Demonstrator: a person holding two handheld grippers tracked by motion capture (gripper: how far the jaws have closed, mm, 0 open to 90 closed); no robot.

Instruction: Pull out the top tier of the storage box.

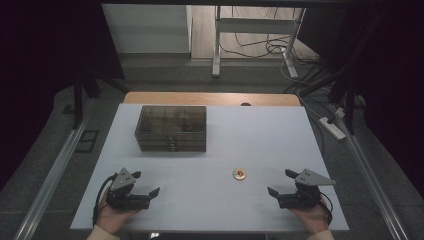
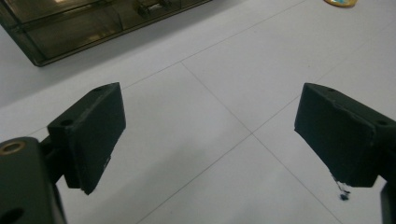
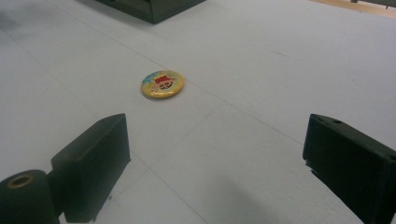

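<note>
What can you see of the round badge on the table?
The badge is a small round disc, slightly domed and glossy like a pin button. It has a yellow rim and a cartoon print with a red hat on a bluish ground. It lies flat, face up, on the white table, nearer the right gripper than the left. Nothing touches it but the table.

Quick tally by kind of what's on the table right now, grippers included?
Grippers: 2, left gripper and right gripper, both open and empty
Drawer boxes: 1, smoky clear drawer box
Badges: 1, round yellow badge
Total: 4
</note>
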